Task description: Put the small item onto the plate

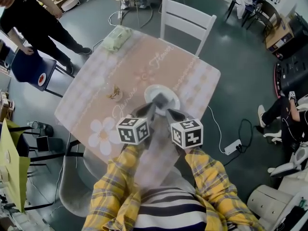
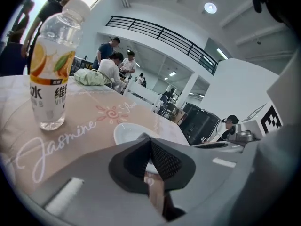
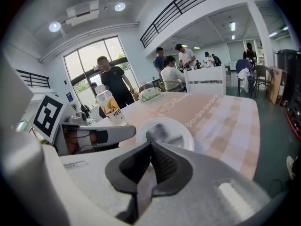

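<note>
**Both grippers at the near rim of the plate.** The left gripper (image 2: 150, 147) has its jaws closed pad to pad and grips nothing; only worktop colour shows through the slit below the pads. The right gripper (image 3: 149, 149) is likewise closed and empty. The two tips converge side by side at the near edge of the round white plate (image 1: 171, 93), apparently ceramic. One tip sits toward the plate's near-left rim and the other toward its near-right, and neither is clearly nearer.

On the plate, just beyond the tips, lies a small blurred grey shape (image 3: 158, 133), probably the small item. If so, it rests on the plate and the placing looks done, so the coming move would be a straight withdrawal away from the plate. Its long axis cannot be made out.

Left of the plate, near but apart, a clear plastic bottle (image 1: 114, 93) with an orange-fruit label and white cap stands upright.

The worktop (image 1: 144, 57) is a square table under a pale pink cloth printed with white flowers and script. Beyond the plate to the far left lies a soft pale green packet (image 1: 116, 37), and past the far edge stands a white slatted chair (image 1: 185, 18).

In the room, the floor (image 1: 240, 66) is dark grey-green. A white power strip (image 1: 232, 147) lies on it to the right of the plate, and a person in black (image 1: 33, 18) stands far to the plate's left.
</note>
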A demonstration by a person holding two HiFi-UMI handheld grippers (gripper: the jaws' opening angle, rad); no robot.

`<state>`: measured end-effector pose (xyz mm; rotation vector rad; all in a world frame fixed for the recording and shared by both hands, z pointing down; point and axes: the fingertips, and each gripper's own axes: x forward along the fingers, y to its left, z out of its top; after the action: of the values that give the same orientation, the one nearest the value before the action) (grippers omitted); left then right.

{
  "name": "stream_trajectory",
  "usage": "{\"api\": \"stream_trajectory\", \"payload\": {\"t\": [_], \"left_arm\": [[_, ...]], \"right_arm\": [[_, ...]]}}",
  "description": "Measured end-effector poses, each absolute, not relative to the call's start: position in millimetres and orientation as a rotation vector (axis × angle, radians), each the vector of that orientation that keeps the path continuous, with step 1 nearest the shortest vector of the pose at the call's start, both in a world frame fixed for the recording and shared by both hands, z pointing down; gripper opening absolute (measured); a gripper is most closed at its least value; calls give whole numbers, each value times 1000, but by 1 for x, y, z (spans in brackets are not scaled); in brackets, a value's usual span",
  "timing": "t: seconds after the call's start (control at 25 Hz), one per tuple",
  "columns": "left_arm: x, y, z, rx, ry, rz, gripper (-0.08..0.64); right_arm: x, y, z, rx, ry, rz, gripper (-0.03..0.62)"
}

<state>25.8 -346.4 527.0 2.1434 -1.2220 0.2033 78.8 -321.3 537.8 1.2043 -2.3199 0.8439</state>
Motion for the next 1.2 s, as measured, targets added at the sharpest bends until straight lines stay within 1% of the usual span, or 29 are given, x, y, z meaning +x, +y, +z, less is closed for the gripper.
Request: {"api": "stream_trajectory", "payload": {"t": [0.52, 1.2], "left_arm": [[26, -296, 516, 2154, -1188, 192, 2], [-2, -217, 497, 2185, -1140, 133, 2]], "right_arm": [[81, -296, 533, 1240, -2320, 834, -2], [58, -243, 502, 1280, -2345, 749, -2]]}}
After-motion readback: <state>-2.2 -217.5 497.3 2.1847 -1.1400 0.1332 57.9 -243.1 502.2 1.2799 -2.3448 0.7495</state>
